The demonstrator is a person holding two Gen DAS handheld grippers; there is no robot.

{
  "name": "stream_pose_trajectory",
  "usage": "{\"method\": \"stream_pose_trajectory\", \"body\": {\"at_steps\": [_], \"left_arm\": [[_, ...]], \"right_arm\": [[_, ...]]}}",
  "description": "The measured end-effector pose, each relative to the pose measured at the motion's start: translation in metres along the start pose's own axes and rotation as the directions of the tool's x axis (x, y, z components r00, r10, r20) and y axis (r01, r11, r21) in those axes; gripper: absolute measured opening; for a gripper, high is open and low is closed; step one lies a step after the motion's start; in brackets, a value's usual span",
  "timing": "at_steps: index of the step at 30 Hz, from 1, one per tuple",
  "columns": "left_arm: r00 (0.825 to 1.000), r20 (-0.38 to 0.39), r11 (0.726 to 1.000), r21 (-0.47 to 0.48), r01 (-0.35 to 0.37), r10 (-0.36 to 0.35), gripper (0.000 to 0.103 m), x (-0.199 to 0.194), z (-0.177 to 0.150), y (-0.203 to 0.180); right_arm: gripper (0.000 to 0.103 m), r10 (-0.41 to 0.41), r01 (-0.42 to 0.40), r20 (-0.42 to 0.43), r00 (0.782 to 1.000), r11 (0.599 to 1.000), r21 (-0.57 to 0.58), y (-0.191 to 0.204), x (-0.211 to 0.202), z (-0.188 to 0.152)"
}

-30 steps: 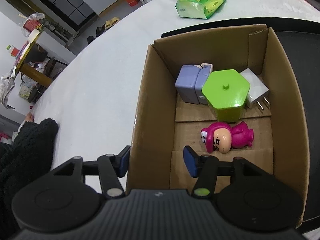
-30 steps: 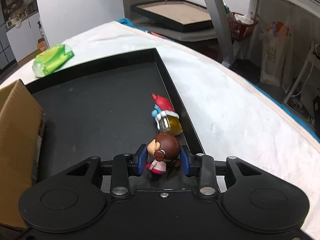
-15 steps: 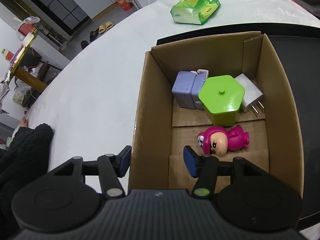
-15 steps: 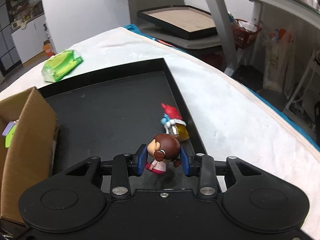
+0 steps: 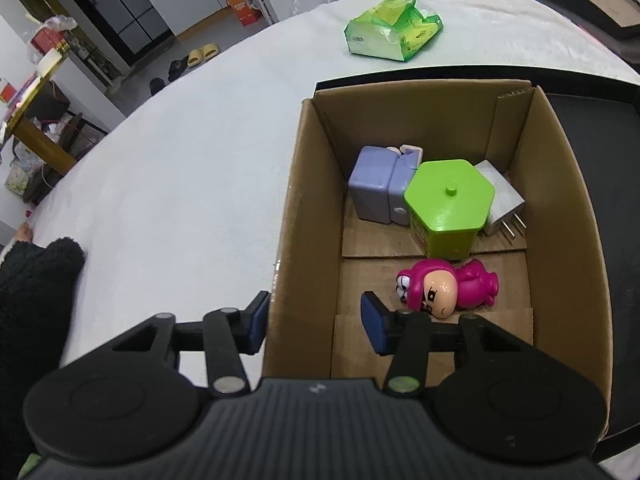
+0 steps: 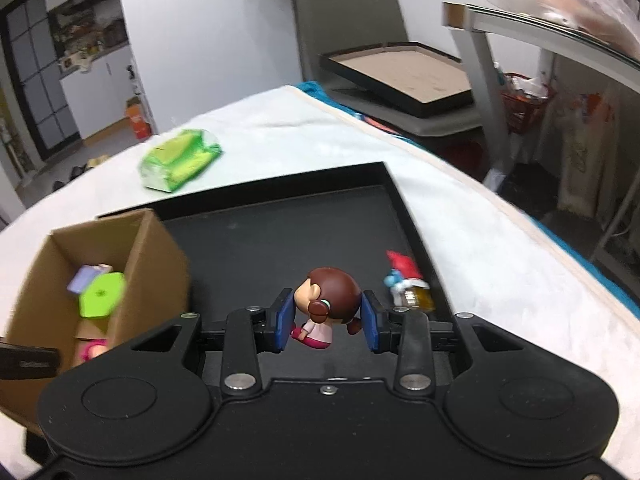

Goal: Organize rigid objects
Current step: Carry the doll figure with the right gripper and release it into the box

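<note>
Right claw: closed on a brown-haired figurine, blue pads pressed against both sides of its head. The figurine is held clear above the black tray. At 2 o'clock from it, a red-capped figurine lies on the tray against the right-hand rim.

Left claw: spread wide, gripping nothing. Its fingers straddle the near left wall of the cardboard box, one pad outside, one inside.

Box contents, left wrist view: a pink figurine lies on its side just beyond the inner pad. At 12 o'clock from it stands a green hexagonal container, touching a lavender block at its 10 o'clock and a white plug adapter at its 3 o'clock.

The box sits at the tray's left end. A green packet lies on the white table, beyond the tray's far edge.
</note>
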State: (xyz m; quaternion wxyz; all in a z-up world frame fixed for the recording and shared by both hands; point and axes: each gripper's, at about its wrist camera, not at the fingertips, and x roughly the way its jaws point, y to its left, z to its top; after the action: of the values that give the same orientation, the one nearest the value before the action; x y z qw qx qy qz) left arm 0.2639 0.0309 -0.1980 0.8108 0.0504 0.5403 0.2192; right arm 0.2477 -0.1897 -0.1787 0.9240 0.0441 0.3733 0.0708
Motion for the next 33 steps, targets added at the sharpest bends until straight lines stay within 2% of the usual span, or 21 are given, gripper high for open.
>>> {"method": "stream_pose_trajectory", "body": {"at_steps": [5,10,16,28,33], "left_arm": [[0.999,0.006,0.999,-0.017,0.035,-0.035,0.034,0.003,-0.001,0.014],[0.997,-0.010,0.996,-0.028,0.081,-0.081,0.029,0.008,-0.004,0.023],[0.990,-0.009,0.990,-0.038,0.138,-0.138,0.015,0.010,-0.006,0.031],[0.975,-0.004,0.971,-0.090,0.221,-0.223,0.012,0.015,-0.008,0.047],[0.968,-0.006,0.963,-0.102,0.249,-0.251,0.012,0.017,-0.009,0.052]], "right_arm": [[0.035,0.047,-0.047,0.010,0.999,0.999,-0.022,0.019,-0.005,0.007],[0.035,0.111,-0.111,0.006,0.994,0.994,-0.010,0.036,-0.011,0.017],[0.035,0.155,-0.154,0.019,0.988,0.987,-0.043,0.065,-0.015,0.026],[0.035,0.227,-0.226,-0.003,0.974,0.969,-0.103,0.117,-0.009,0.030],[0.035,0.251,-0.254,-0.038,0.967,0.960,-0.122,0.137,-0.001,0.028]]}}
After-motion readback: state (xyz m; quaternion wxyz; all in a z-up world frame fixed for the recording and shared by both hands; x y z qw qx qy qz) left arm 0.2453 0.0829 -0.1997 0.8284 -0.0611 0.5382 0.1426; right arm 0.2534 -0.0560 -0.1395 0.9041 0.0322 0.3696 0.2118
